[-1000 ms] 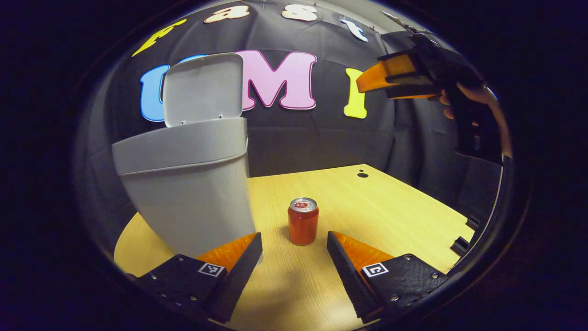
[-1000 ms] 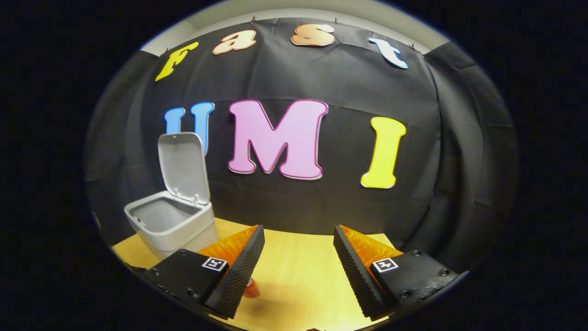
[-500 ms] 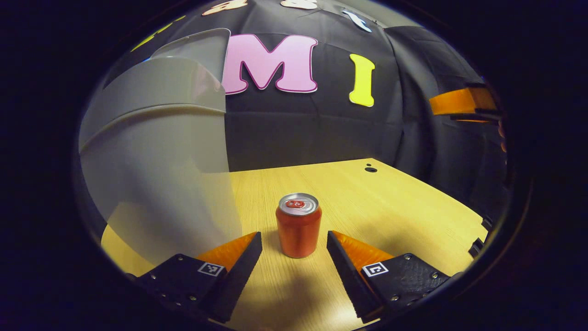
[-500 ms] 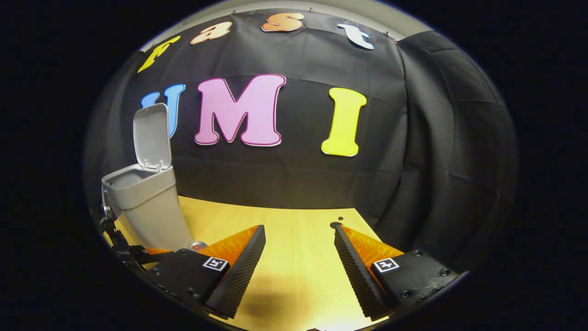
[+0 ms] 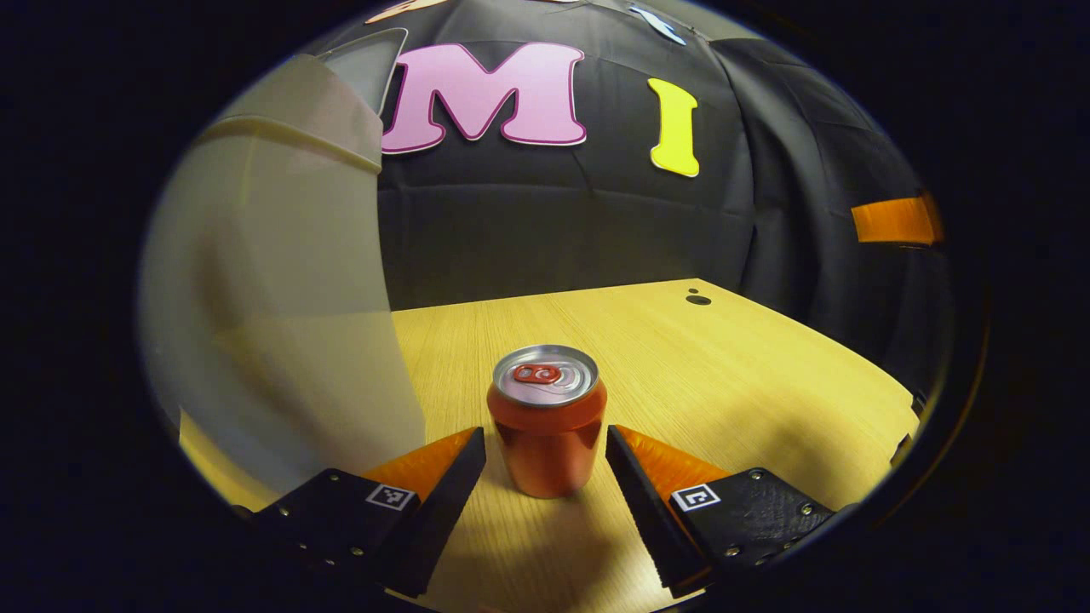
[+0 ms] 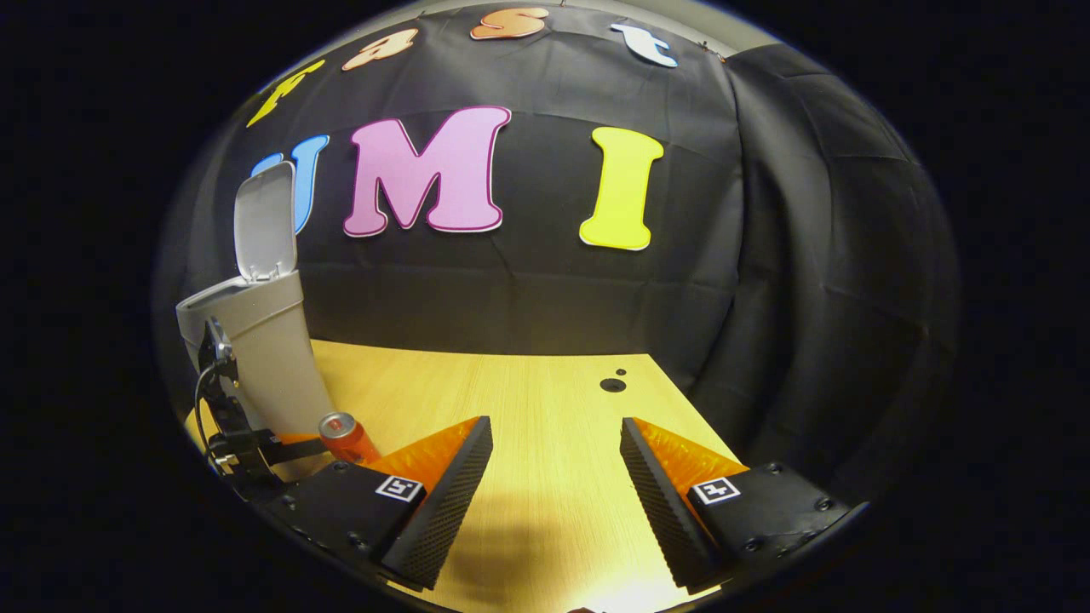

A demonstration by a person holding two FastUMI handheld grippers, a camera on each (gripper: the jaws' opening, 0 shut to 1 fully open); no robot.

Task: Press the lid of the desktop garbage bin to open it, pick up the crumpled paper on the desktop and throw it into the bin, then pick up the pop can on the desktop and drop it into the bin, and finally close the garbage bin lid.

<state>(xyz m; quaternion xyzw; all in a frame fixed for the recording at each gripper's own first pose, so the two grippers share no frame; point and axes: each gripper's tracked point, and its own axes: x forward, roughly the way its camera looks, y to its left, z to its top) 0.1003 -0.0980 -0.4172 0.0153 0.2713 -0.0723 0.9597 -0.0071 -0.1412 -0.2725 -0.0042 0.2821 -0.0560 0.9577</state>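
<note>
Since the earlier frame, our left gripper has closed in on the can, fingers apart, can upright between them on the desk, beside the open-lidded bin. Right gripper is also apart.

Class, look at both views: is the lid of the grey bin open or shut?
Open. In the right gripper view the lid stands upright, hinged behind the rim of the grey bin.
</note>
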